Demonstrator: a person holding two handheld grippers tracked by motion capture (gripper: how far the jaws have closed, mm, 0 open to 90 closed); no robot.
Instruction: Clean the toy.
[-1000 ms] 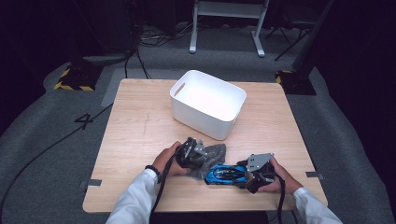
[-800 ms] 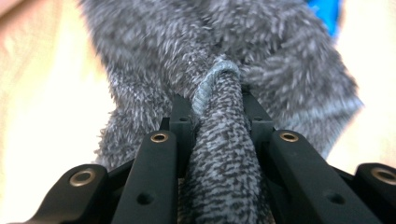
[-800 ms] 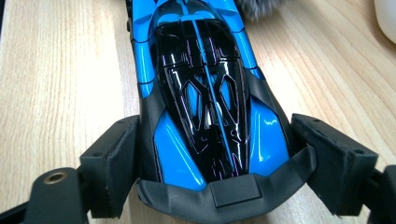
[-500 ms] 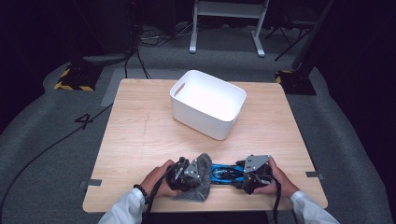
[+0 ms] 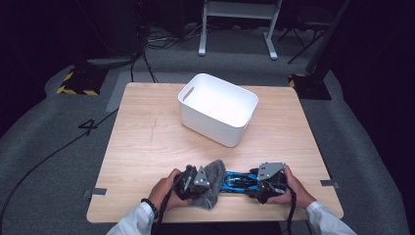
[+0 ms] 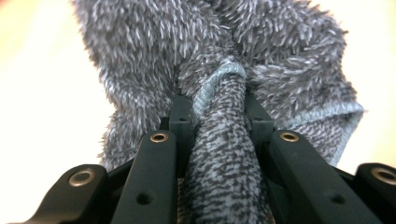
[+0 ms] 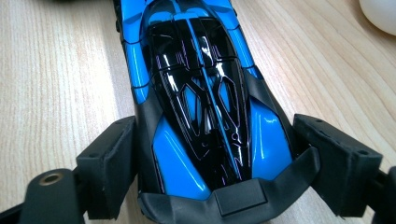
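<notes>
A fuzzy grey cloth [image 5: 214, 190] [image 6: 219, 60] is bunched up near the table's front edge. My left gripper [image 5: 204, 181] [image 6: 219, 109] is shut on a fold of it, and the fabric bulges out between and beyond the jaws. A glossy blue and black toy car [image 5: 237, 180] [image 7: 201, 93] lies on the wood just right of the cloth, and one end touches it. My right gripper [image 5: 250, 182] [image 7: 217, 161] is shut on the car, with one pad on each of its sides. A hand holds each gripper.
A white plastic bin [image 5: 215, 128] with a handle slot stands behind the grippers, at the middle of the wooden table [image 5: 147, 147]. Bare wood lies left of the bin. Tape marks sit at the table's front corners; dark floor with cables surrounds it.
My left gripper has drawn the cloth toward the table's front edge, and the cloth now sits bunched against the car. The right gripper and car have stayed put.
</notes>
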